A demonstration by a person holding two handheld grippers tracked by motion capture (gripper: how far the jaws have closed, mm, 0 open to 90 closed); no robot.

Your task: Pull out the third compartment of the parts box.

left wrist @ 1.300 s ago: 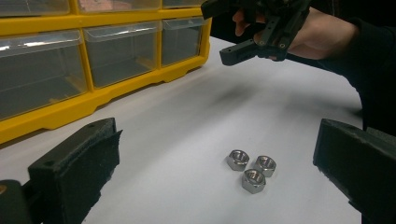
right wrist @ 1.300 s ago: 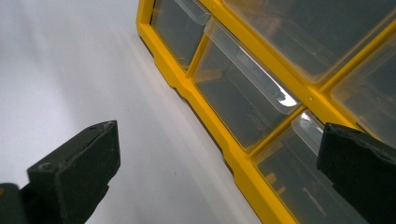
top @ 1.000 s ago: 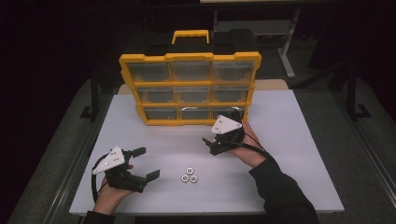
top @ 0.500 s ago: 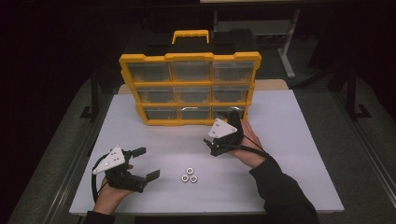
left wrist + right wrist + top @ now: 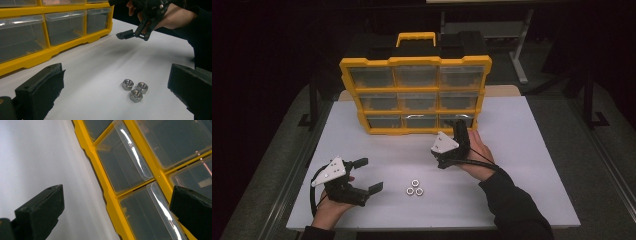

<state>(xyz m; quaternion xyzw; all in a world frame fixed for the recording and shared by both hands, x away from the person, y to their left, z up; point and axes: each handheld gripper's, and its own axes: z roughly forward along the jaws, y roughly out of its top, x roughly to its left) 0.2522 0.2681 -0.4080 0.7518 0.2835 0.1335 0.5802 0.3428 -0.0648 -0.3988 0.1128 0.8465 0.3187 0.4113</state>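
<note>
While the right gripper (image 5: 457, 131) hovers with jaws spread wide and empty before the yellow drawer organizer (image 5: 416, 95), three steel hex nuts (image 5: 414, 187) lie untouched.

On the white table (image 5: 532, 165), the nuts cluster at 6 o'clock from the organizer; the left gripper (image 5: 368, 175), at their 9 o'clock, gapes wide, holding nothing.

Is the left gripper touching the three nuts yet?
Apart. In the left gripper view the left gripper has its jaws wide open, and bare table shows between each jaw and the three nuts, which lie ahead of them.
</note>
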